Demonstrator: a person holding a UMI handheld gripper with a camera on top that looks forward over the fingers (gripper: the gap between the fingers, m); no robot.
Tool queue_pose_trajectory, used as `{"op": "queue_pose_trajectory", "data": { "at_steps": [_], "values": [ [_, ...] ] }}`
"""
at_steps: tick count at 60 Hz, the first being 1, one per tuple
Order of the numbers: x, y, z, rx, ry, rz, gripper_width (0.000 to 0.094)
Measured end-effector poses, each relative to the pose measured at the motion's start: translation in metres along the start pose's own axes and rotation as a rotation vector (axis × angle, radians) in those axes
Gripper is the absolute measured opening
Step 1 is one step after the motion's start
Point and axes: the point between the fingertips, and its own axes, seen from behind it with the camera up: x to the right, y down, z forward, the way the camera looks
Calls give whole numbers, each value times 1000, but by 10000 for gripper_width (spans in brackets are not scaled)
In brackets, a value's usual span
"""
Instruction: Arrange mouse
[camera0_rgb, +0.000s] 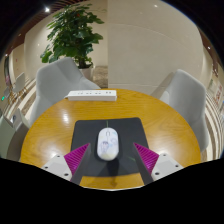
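A white computer mouse (108, 143) lies on a dark grey mouse pad (95, 132) in the middle of a round wooden table (50, 130). My gripper (111, 158) hovers over the near part of the pad with its fingers wide apart. The mouse lies between the two magenta finger pads (77, 157), with a clear gap at either side. The gripper holds nothing.
A long white box (92, 95) lies at the table's far edge. Two grey chairs (60, 78) stand beyond the table, left and right. A potted green plant (72, 35) stands behind the left chair.
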Motion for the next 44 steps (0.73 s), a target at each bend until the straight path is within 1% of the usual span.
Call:
{"op": "queue_pose_trajectory", "data": {
  "at_steps": [8, 13, 21, 28, 35, 40, 44],
  "values": [
    [3, 32, -85, -40, -37, 23, 870],
    [12, 63, -135, -65, -33, -1, 864],
    [20, 112, -190, -100, -29, -31, 866],
    [19, 139, -211, -111, -64, -29, 866],
    [24, 144, -219, -86, -70, -57, 866],
    [28, 152, -223, -100, -68, -67, 868],
    [29, 152, -222, -89, -72, -62, 872]
  ]
}}
